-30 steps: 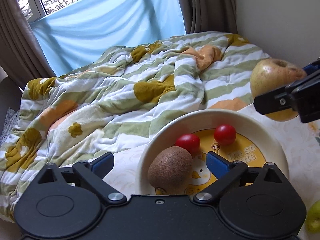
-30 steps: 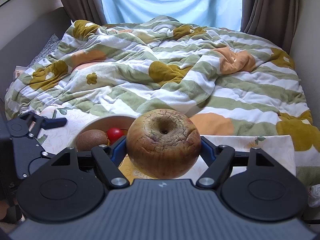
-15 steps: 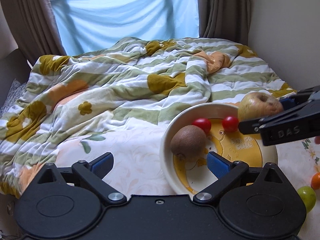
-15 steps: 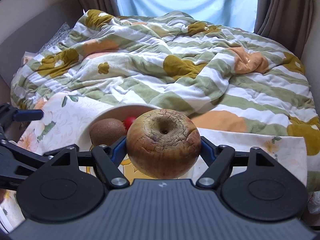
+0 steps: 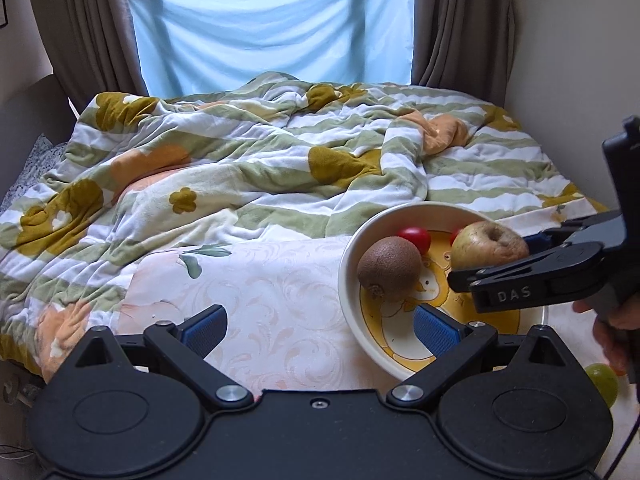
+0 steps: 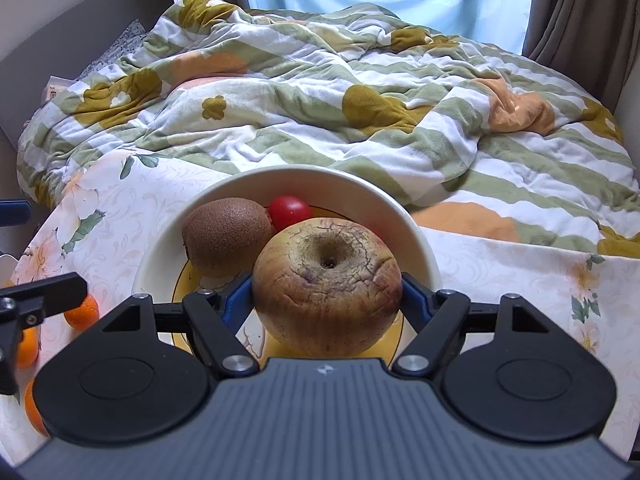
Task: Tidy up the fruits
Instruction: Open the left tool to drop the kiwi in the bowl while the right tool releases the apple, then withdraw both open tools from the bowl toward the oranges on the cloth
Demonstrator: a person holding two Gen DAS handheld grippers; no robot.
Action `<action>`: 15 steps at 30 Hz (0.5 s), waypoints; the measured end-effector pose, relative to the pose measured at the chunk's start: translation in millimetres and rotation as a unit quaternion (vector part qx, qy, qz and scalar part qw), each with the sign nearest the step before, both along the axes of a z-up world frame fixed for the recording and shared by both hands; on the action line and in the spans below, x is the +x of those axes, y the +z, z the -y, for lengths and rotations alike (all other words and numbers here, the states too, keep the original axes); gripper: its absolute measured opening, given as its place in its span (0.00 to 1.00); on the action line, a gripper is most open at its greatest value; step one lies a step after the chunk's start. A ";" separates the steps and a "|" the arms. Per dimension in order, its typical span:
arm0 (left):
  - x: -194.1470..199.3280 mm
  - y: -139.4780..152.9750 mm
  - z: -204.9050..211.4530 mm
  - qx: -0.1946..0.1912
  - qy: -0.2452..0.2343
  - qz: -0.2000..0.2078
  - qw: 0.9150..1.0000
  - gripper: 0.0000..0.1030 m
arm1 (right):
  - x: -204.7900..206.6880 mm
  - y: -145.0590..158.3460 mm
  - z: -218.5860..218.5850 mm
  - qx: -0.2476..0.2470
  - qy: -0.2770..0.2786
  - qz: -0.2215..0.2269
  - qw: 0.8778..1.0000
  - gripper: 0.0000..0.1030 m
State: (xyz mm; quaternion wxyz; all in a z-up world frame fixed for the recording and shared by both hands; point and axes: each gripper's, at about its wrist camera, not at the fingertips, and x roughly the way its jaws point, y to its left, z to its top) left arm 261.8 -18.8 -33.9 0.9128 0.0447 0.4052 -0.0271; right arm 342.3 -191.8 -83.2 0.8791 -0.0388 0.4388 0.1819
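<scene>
The right gripper (image 6: 327, 300) clamps the wrinkled yellow-red apple (image 6: 327, 280) just over the cream round bowl with a yellow cartoon base (image 6: 280, 178). A brown fuzzy kiwi (image 6: 226, 232) sits at 10 o'clock of the apple and 1 small red tomato (image 6: 289, 210) at 12. The apple may not yet rest on the base, so lower gently and part the jaws only once it settles clear of the kiwi. The left gripper (image 5: 318, 326) is spread wide, holding nothing

Both wrist views close, angled down, sharing bowl (image 5: 352, 300)

right tool (image 6: 327, 304) clamped, left tool (image 5: 320, 326) spread wide
</scene>
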 end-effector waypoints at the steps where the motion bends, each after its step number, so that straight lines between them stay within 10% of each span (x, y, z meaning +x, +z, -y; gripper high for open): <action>1: -0.6 1.3 -0.7 -0.001 0.001 0.000 1.000 0.98 | 0.6 -1.3 -0.2 0.000 -0.001 -0.003 1.000 0.88; 15: -26.4 19.9 -9.1 -0.015 0.000 0.011 1.000 0.98 | -24.0 23.1 2.8 -0.014 -0.018 0.046 0.999 1.00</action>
